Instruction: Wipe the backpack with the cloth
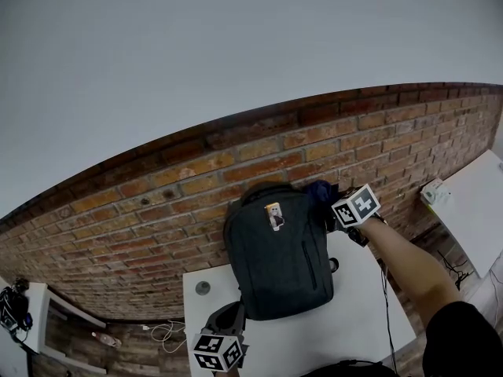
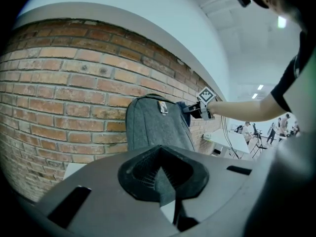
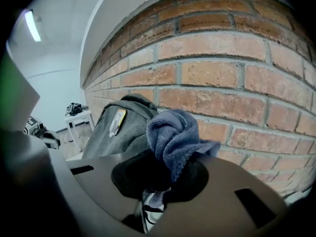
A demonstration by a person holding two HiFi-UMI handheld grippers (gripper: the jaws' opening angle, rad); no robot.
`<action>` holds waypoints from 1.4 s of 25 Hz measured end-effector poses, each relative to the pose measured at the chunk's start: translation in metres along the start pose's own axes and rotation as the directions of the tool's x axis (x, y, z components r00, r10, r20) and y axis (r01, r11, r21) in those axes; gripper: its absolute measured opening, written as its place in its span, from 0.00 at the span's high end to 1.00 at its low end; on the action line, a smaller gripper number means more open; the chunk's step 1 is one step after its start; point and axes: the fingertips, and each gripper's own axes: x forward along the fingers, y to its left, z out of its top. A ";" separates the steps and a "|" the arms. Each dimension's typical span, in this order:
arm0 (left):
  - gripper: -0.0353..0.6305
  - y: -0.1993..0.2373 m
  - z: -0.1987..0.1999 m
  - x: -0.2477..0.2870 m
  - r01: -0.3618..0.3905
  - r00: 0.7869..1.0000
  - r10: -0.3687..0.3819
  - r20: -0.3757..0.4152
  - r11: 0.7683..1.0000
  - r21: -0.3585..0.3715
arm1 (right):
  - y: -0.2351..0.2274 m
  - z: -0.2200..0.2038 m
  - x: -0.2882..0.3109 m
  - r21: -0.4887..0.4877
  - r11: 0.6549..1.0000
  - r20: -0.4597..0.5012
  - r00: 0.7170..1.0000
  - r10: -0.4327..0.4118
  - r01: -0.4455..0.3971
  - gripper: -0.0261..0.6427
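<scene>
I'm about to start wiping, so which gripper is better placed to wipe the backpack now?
Right. The right gripper is shut on the blue cloth, beside the top corner of the backpack. The left gripper sits low near its base, jaws together, holding nothing.

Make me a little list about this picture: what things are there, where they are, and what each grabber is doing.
backpack: dark grey backpack, upright on the white table, against the brick wall
cloth: blue cloth, bunched up beside the backpack's top; whether it touches can't be told
right gripper: right gripper, jaws shut on the cloth
left gripper: left gripper, jaws shut, empty, low by the backpack's bottom corner
wiping: not clearly under way
</scene>
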 end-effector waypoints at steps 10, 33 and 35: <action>0.96 -0.006 -0.001 0.000 0.011 1.000 -0.011 -0.009 1.000 0.010 | 0.005 -0.045 0.001 0.101 0.994 -0.031 0.998 0.047 -0.043 0.90; 0.96 -0.021 -0.001 0.006 0.041 0.999 -0.040 -0.033 0.998 0.038 | 0.063 -0.150 -0.006 0.194 0.955 -0.030 0.972 0.235 -0.225 0.90; 0.96 -0.021 -0.001 0.006 0.041 0.999 -0.040 -0.035 0.998 0.039 | 0.070 -0.157 -0.008 0.200 0.948 -0.015 0.967 0.256 -0.247 0.90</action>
